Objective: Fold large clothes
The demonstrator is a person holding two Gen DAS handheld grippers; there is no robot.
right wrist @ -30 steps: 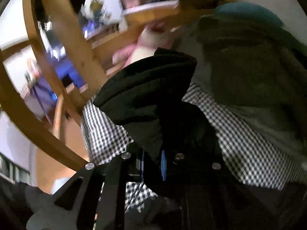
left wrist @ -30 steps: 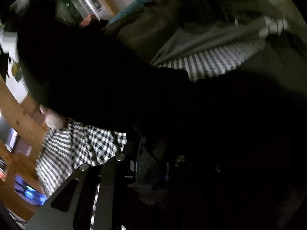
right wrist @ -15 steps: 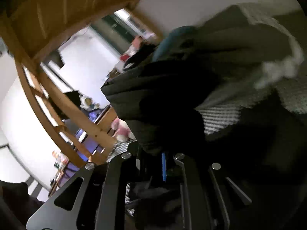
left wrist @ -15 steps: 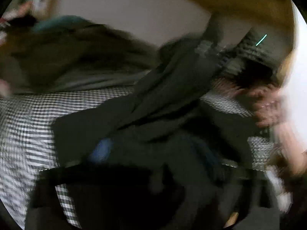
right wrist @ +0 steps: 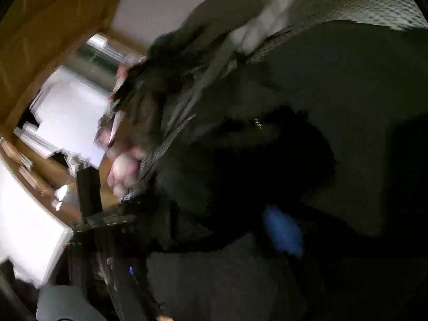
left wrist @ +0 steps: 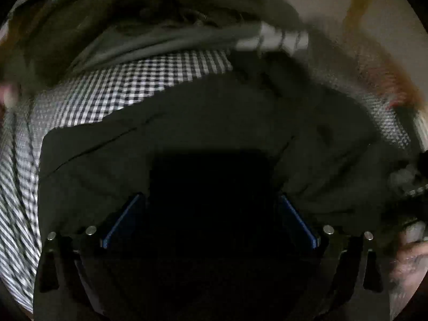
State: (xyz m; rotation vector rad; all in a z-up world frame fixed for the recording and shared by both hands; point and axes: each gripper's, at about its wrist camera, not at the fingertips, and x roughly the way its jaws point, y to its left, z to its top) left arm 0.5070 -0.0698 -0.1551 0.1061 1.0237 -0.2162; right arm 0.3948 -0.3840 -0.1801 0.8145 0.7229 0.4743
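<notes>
Garment: dark garment [left wrist: 187,133], black or near-black, lies spread on the checked bedsheet [left wrist: 139,80], a straight edge and a squared corner at my left in the left wrist view.
Left gripper: my left gripper [left wrist: 211,214] has its jaws spread wide, blue pads on each side, nothing pinched; the jaws have just been opening and only flat cloth lies below between them.
Right gripper: my right gripper [right wrist: 203,248] is badly blurred; one blue pad [right wrist: 281,230] shows far off to the side, so I read the jaws as spread. They have just been opening, and I see no cloth clamped, though dark fabric lies close in front.
Handling: I judge it soft, limp and fairly light. It will sag and drag on the sheet rather than slide. Not fragile, not slippery.
Where to grip: I'd take the near-left squared corner and the matching edge on the right, pinching the hem, not the loose middle.
Texture: matte woven look, with a seam line running diagonally across the left panel and soft wrinkles at right.
Surroundings: heap of other clothes [left wrist: 160,21], grey-brown, beyond the sheet; wooden bed frame [right wrist: 40,26] curved at left of the right wrist view.
Unclear: garment type, too dark to say.
</notes>
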